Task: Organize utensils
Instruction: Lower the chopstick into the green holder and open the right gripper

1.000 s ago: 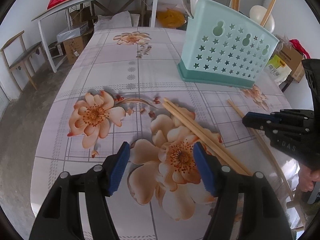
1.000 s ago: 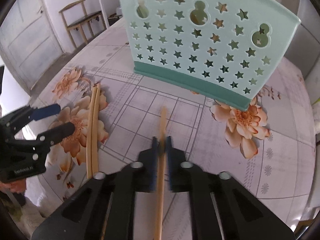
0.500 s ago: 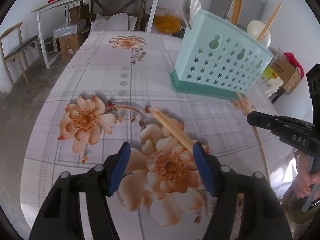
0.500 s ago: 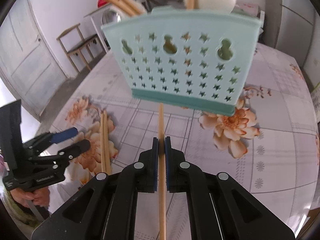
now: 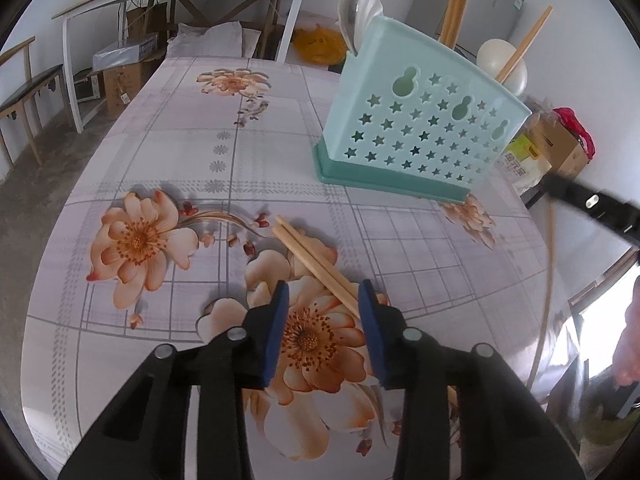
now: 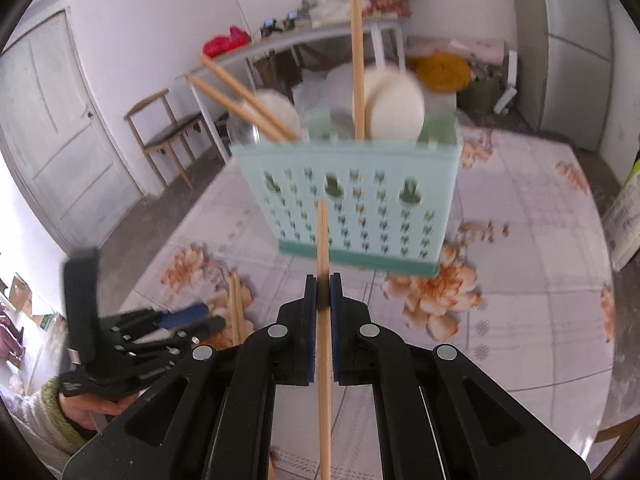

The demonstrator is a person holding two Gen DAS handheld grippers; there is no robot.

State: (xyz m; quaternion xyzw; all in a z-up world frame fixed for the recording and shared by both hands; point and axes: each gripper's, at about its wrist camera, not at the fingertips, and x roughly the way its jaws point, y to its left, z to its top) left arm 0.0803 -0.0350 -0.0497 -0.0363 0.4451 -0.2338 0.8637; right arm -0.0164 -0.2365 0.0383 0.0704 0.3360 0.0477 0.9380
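Left gripper hangs over the flowered tablecloth; its jaws have just been closing and stand apart, with the near end of a pair of chopsticks passing between them, apparently untouched. The teal utensil holder stands beyond, upright, holding spoons and chopsticks. Right gripper shows blurred at the edge.

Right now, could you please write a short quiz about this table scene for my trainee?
1. True or false: the right hand-held gripper is shut on a chopstick.
2. How many chopsticks lie on the tablecloth by the left hand-held gripper?
3. The holder stands: A) upright, B) tipped over.

Key: 1 true; 2 two; 3 A.
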